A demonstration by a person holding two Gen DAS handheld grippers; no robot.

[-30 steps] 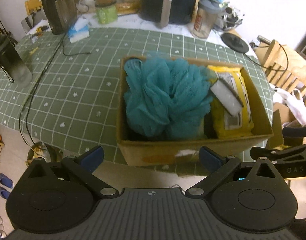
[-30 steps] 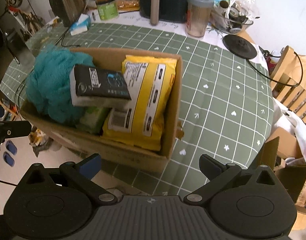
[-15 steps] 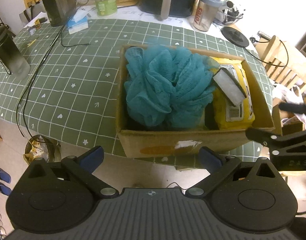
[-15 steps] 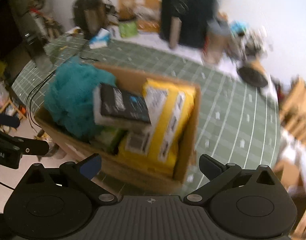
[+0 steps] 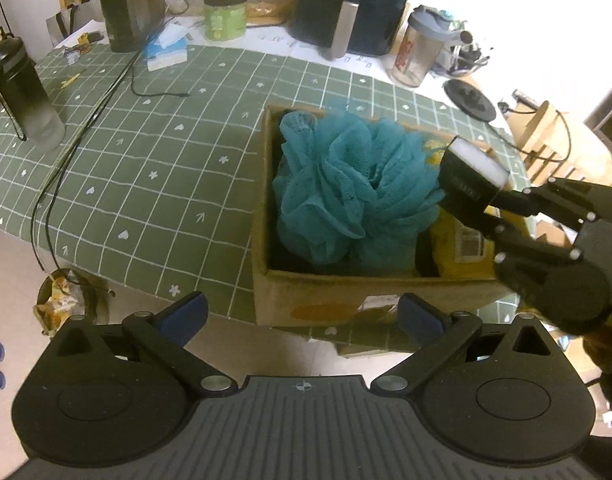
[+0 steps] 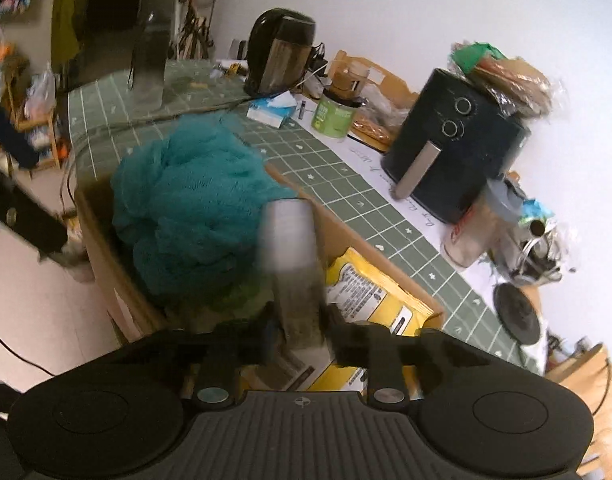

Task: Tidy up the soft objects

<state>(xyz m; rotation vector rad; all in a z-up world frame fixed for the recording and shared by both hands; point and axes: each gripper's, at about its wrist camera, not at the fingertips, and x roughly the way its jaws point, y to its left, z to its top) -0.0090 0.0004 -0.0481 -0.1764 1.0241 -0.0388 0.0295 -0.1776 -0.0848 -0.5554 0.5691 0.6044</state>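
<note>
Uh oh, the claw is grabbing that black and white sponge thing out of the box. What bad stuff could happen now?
The right gripper, whose jaws have just been closing, pinches only one end of the sponge, so it might slip out and drop.

The sponge sits tight against the teal bath pouf; the netting could snag and get dragged out too.

The cardboard box stands at the table's edge, so a hard tug could perhaps tip it off.

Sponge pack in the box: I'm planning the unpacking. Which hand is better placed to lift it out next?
Right. The right gripper has just closed on the sponge pack above the cardboard box; the left gripper hangs open short of the box.
</note>
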